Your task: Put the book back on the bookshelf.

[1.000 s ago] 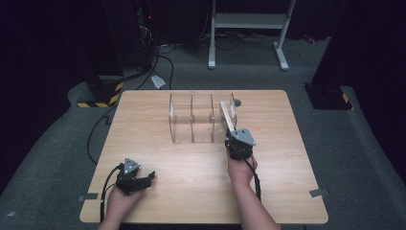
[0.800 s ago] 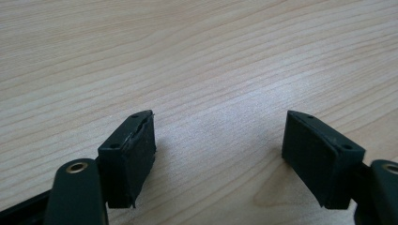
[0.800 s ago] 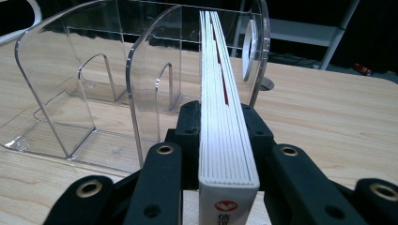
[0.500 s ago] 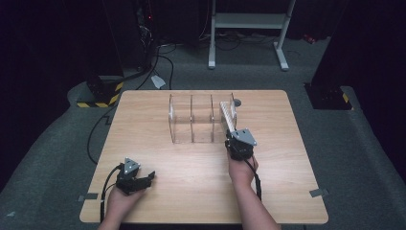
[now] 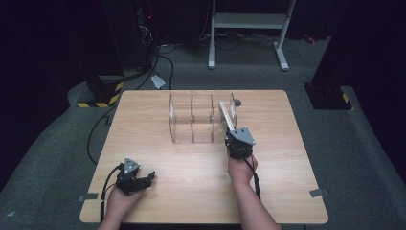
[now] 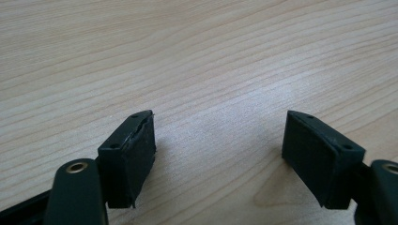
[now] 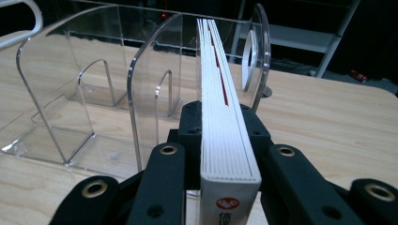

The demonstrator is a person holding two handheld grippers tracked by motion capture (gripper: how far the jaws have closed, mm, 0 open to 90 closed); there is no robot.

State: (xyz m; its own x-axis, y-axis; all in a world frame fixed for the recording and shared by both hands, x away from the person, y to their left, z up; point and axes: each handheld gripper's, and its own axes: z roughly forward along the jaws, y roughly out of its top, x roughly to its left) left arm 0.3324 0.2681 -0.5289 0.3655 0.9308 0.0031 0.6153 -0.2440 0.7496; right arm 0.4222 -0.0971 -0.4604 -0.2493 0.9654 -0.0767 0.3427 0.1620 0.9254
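A clear acrylic rack (image 5: 191, 120) with several upright dividers stands at the middle back of the wooden table (image 5: 201, 172). My right gripper (image 5: 231, 136) is shut on the near end of a white book (image 5: 225, 115). The book stands on edge and reaches into the rack's rightmost slot. In the right gripper view the book's (image 7: 220, 93) page edge runs away from the jaws (image 7: 228, 129) between two dividers of the rack (image 7: 94, 84). The jaws have just tightened slightly on the book. My left gripper (image 5: 149, 178) rests open near the front left corner, nothing between its pads (image 6: 136, 150).
A small dark round object (image 5: 236, 101) lies on the table just behind the rack's right end. Beyond the far edge, a white metal stand (image 5: 249, 21), cables and a yellow-and-black striped block (image 5: 98, 96) sit on the dark floor.
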